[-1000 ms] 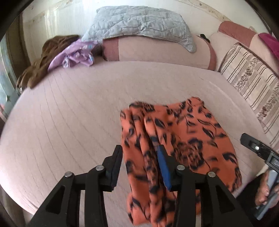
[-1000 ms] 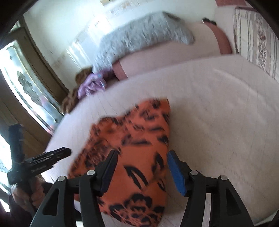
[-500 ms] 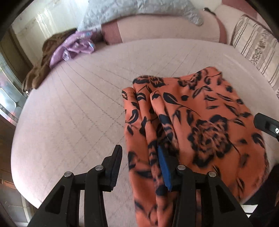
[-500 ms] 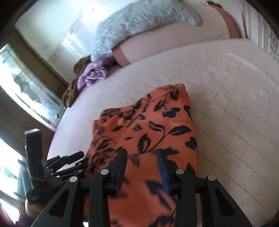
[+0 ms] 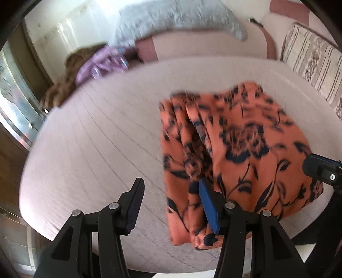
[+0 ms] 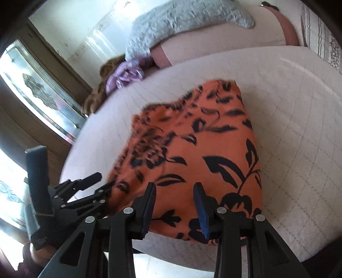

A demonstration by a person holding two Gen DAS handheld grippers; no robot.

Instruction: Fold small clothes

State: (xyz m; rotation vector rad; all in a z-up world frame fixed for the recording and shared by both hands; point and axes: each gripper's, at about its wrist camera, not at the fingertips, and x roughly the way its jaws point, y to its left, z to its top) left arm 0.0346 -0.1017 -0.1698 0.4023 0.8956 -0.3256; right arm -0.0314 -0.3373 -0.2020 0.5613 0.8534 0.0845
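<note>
An orange cloth with black flowers lies flat on the pale pink bed. My left gripper hangs over its near left corner with its jaws opening. The cloth's bunched left edge lies between them, against the blue pad but clear of the black finger. In the right wrist view my right gripper hovers over the near edge of the cloth, fingers apart, flat fabric showing in the gap. My left gripper shows at the cloth's left edge there.
A grey quilted pillow lies on a pink bolster at the back. Purple clothes and a brown garment are heaped at the back left. Striped cushions line the right side. A glass door stands left of the bed.
My left jaws have spread and let go of the cloth's left fold. My right jaws narrowed a second ago and now sit lower over the near edge. The cloth lies flatter.
</note>
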